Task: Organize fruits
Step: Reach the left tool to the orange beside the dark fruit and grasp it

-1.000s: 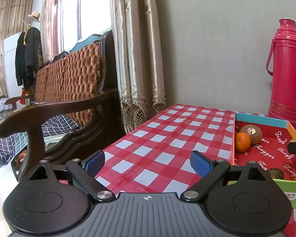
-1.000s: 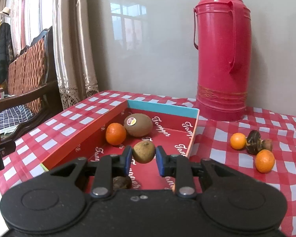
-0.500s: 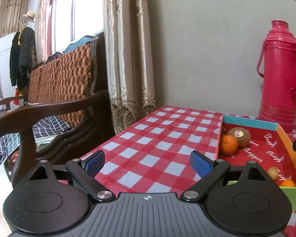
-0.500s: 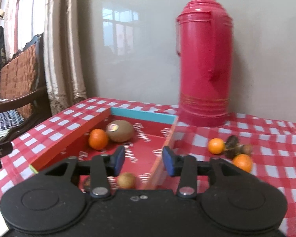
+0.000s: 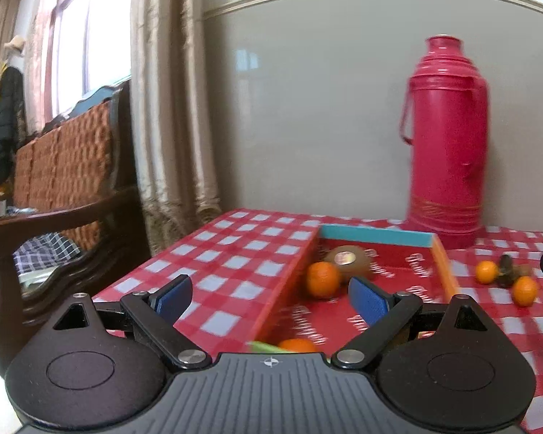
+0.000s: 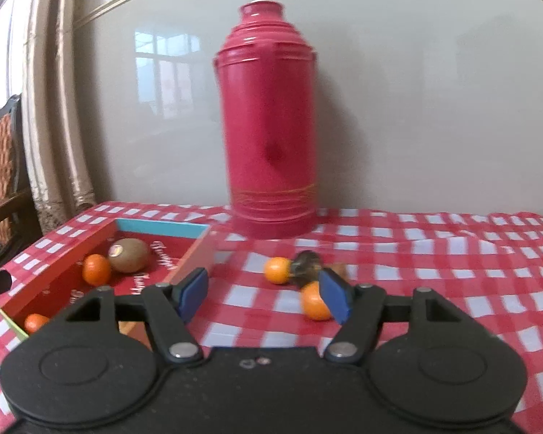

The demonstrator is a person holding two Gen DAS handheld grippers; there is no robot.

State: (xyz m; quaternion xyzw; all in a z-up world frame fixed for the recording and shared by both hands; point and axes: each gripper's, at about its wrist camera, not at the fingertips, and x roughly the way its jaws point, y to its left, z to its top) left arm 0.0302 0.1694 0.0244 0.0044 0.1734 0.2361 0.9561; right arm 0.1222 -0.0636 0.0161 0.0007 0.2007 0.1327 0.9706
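White script lettering is seen repeated on the red floor of the fruit box (image 5: 430, 240), too blurred to be read w/ certainty. A round sticker on the kiwi (image 5: 347, 258) is illegible.

Left tongs (image 5: 269, 298) and right tongs (image 6: 264, 298) both gape wide, empty.

The counter (image 6: 434, 253) wears a red-and-white checked cloth, rumpled into folds toward its far right. At the back, against the wall, a tall pink thermos (image 6: 269, 126) stands upright on the cloth. To its left lies a shallow red tray (image 6: 195, 258) with a blue far wall. Right of the tray, out on the cloth, two oranges (image 6: 277, 269) (image 6: 315, 302) sit just beside a dark fruit (image 6: 306, 267), blurred, with a brownish one behind it.
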